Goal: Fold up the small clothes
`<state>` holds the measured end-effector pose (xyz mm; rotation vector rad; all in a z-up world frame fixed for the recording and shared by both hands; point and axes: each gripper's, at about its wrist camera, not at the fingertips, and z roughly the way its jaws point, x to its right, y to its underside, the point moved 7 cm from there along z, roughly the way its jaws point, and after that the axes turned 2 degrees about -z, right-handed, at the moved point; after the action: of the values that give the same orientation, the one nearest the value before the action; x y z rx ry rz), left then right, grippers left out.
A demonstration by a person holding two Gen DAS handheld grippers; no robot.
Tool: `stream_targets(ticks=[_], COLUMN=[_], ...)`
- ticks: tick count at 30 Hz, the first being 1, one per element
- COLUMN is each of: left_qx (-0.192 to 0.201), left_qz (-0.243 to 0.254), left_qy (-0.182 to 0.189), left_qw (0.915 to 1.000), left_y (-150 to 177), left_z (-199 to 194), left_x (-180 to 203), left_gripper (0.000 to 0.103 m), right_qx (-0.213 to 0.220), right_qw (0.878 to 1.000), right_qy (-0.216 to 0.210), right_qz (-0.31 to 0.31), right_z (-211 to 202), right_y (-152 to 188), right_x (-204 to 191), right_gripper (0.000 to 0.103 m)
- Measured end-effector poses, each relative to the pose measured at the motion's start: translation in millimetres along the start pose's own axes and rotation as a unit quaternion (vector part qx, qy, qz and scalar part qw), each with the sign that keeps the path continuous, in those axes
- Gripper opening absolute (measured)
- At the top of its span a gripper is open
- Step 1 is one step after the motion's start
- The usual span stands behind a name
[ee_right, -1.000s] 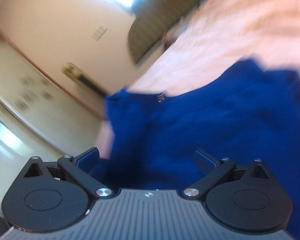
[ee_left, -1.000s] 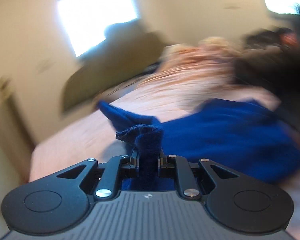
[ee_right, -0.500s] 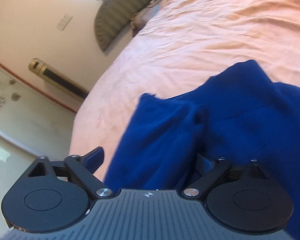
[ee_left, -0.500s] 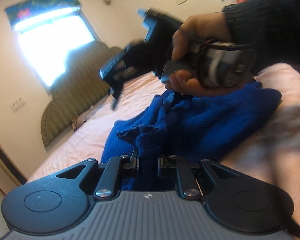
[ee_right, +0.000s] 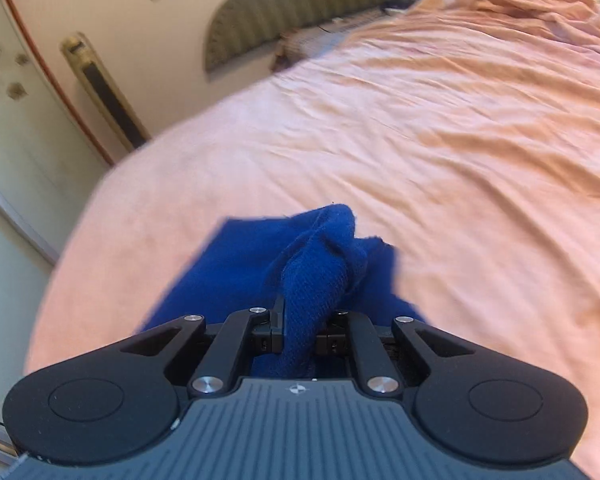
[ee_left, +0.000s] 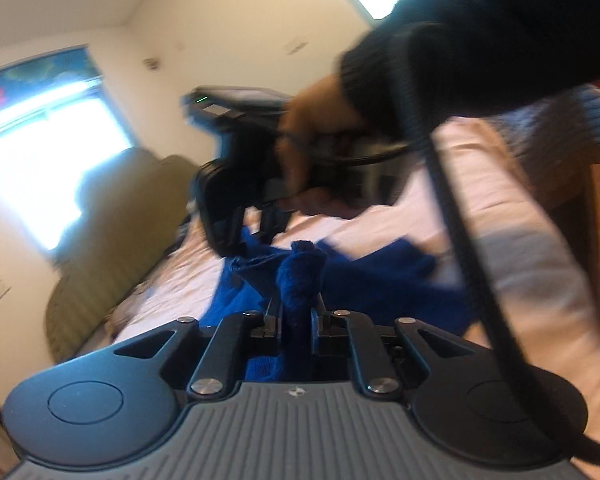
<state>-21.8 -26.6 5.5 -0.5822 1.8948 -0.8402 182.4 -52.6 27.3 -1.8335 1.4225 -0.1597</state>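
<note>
Item: deep blue knitted garment (ee_right: 316, 280), soft, bunched, lying on a wide bed covered with a creased peach-pink sheet (ee_right: 440, 128), which we take as our landmark.

Right two-finger black gripper (ee_right: 302, 322): we see its jaws drawn in close on a thick roll of the blue knit. The roll rises between the fingers and spills forward onto the sheet just ahead of them. The rest of the cloth spreads to the left of the tool, near the sheet's rounded near edge.

Left two-finger black gripper (ee_left: 294, 312): we find its jaws likewise nearly closed, pinching an upright fold of the same blue garment (ee_left: 380, 280). More of the cloth lies on the sheet beyond and to the right of the fingers.

In the left wrist view, the right gripper (ee_left: 240, 216) hangs blurred above the sheet, tips touching the cloth's far edge. A hand (ee_left: 316, 120) in a dark sleeve (ee_left: 480, 28) grips it.

An olive ribbed headboard (ee_right: 300, 0) stands at the sheet's far end.
</note>
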Motion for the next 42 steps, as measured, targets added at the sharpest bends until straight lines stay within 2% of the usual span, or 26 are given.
stream_targets(ticks=[2,6,10,12,13,14,16,17,19,22,24,25,26,27,29,30,32,34,35,36,37,38,39,40,42], left_qx=[-0.001,-0.012,-0.008,0.003,0.005,0.009,0.036,0.045,0.024,-0.024,-0.061,-0.077,-0.092,-0.111,-0.149,-0.154,-0.177,-0.195,-0.191,-0.192,-0.195,-0.203,-0.210,-0.212,-0.208], left_qz=[0.009,0.039,0.040,0.042,0.046,0.046,0.022,0.001,-0.036,-0.105,-0.181,-0.225,-0.277,-0.334,-0.436,-0.466,-0.495,-0.517,-0.520,-0.517,-0.514,-0.514,-0.519,-0.517,-0.504], left_qy=[0.023,0.030,0.040,0.049,0.049,0.049,0.058,0.071,0.092,0.062,0.042,0.034,0.039,0.055,0.084,0.098,0.124,0.152,0.158,0.159,0.163,0.177,0.179,0.174,0.164], left_qw=[0.9997,0.9987,0.9984,0.9979,0.9977,0.9977,0.9974,0.9964,0.9948,0.9923,0.9808,0.9707,0.9557,0.9342,0.8836,0.8658,0.8415,0.8197,0.8175,0.8192,0.8196,0.8140,0.8087,0.8106,0.8222], left_y=[-2,5,9,12,16,20,30,37,54,73,83,87,92,99,114,121,127,132,130,126,123,118,117,117,114], left_z=[2,12,8,-3,-12,-23,-51,-65,-78,-72,-51,-38,-24,-10,23,37,62,79,85,87,91,94,98,100,97], left_x=[23,45,38,30,25,19,0,-12,-35,-83,-120,-138,-154,-166,-181,-186,-183,-174,-170,-165,-162,-160,-159,-160,-160], left_gripper=[0.012,0.012,0.016,0.026,0.046,0.074,0.095,0.095,0.096,0.096,0.095,0.095,0.095,0.094,0.093,0.092,0.077,0.077,0.076,0.073,0.051,0.037,0.036,0.030,0.026], right_qx=[-0.003,0.020,0.036,0.053,0.070,0.090,0.119,0.125,0.128,0.110,0.099,0.098,0.100,0.098,0.087,0.076,0.076,0.071,0.070,0.064,0.057,0.052,0.052,0.057,0.065], right_qw=[1.000,0.999,0.996,0.993,0.991,0.989,0.984,0.983,0.982,0.983,0.983,0.982,0.981,0.980,0.981,0.983,0.987,0.990,0.991,0.993,0.994,0.996,0.996,0.996,0.996], right_qy=[0.004,0.010,0.021,0.009,0.002,-0.005,-0.019,-0.019,-0.008,0.001,0.009,0.003,-0.007,-0.013,-0.009,-0.006,0.000,-0.006,-0.011,-0.017,-0.020,-0.016,-0.015,-0.012,-0.011], right_qz=[0.011,0.032,0.074,0.102,0.111,0.120,0.132,0.133,0.136,0.144,0.156,0.161,0.166,0.170,0.172,0.166,0.144,0.125,0.112,0.100,0.088,0.076,0.068,0.061,0.064], right_z=[1,2,-3,-21,-34,-49,-74,-83,-95,-91,-81,-76,-71,-65,-49,-40,-31,-26,-24,-21,-18,-16,-16,-18,-22], right_y=[10,23,26,30,33,37,52,61,78,94,95,90,85,81,71,69,66,64,64,65,66,68,68,68,66], right_x=[13,28,38,36,34,33,31,32,36,45,51,53,54,55,59,59,54,45,41,36,32,28,24,20,16], right_gripper=[0.013,0.015,0.053,0.065,0.074,0.082,0.091,0.094,0.094,0.094,0.094,0.094,0.094,0.093,0.093,0.094,0.094,0.090,0.081,0.072,0.051,0.036,0.033,0.029,0.025])
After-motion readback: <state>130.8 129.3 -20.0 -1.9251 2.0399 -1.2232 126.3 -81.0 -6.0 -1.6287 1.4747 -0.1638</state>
